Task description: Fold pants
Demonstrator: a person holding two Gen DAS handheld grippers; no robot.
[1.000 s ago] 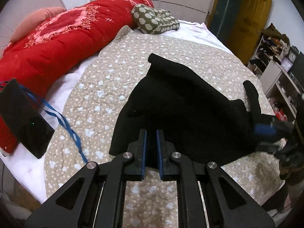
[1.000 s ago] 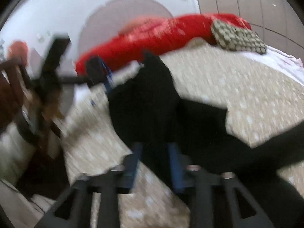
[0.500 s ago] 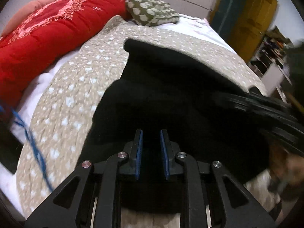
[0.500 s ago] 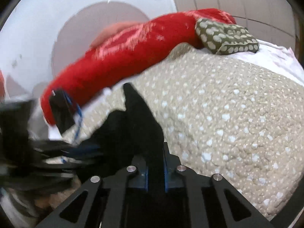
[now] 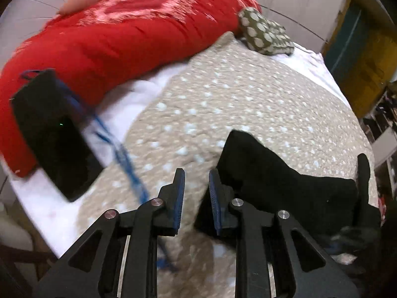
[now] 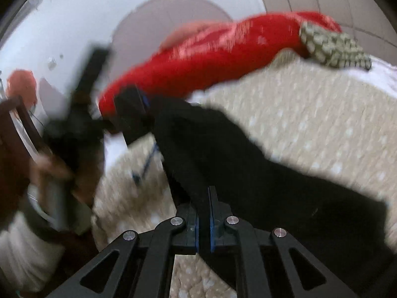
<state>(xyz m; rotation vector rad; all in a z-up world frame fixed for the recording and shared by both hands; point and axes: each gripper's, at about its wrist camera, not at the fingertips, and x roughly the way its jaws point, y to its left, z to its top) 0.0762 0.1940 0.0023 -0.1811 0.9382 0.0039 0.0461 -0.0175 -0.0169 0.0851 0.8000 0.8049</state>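
Nearest in the left wrist view, the left gripper (image 5: pixel 194 193) is hanging over the beige quilted bedspread with white spots (image 5: pixel 248 104), its jaws standing apart with only bedspread showing between them. Just right of it, the black fabric pants (image 5: pixel 278 183) are lying in a folded heap on the bedspread. In the right wrist view, the right gripper (image 6: pixel 204 213) is pinching a fold of the pants (image 6: pixel 248 173), jaws pressed together on the cloth. Left of the pants, a flat black rectangular device (image 5: pixel 52 136) with a blue cord (image 5: pixel 124 159) is resting on the bed's edge. Beyond the pants, a red embroidered quilt (image 5: pixel 124 32) is lying rolled, and a green spotted pillow (image 5: pixel 265 36) is sitting farthest off.
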